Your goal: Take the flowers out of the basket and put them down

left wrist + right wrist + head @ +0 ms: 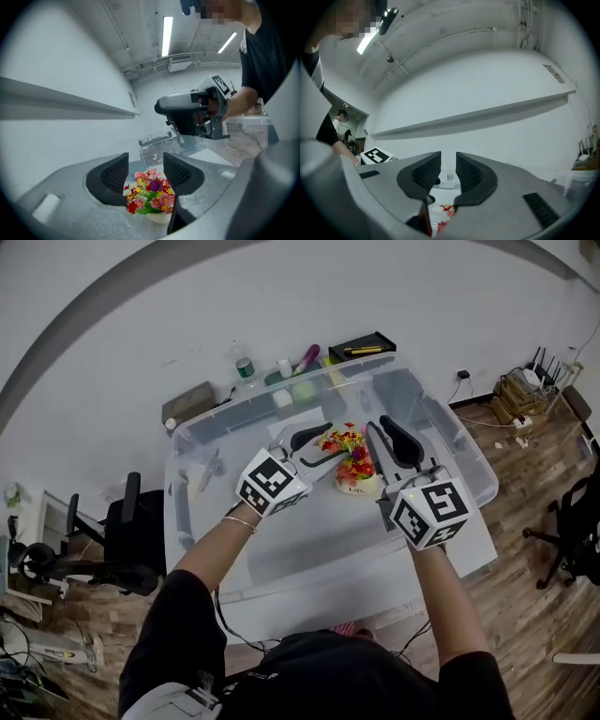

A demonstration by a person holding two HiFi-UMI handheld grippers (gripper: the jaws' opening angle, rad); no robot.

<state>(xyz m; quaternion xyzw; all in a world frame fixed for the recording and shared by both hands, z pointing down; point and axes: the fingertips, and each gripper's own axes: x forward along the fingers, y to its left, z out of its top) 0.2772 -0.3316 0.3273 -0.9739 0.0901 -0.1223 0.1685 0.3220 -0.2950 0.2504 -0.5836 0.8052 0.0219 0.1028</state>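
The flowers [150, 194] sit just ahead of the left gripper's [145, 168] parted jaws, below the right gripper's [448, 171] narrower gap.

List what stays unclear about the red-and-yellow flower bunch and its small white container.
- Left gripper view: the small white container under the red-and-yellow flower bunch is partly hidden by the body of the left gripper.
- Right gripper view: the bunch is mostly hidden beneath the jaws of the right gripper.
- Head view: too small to tell basket from pot.

Flowers [449, 208] mostly behind right claw [448, 169]
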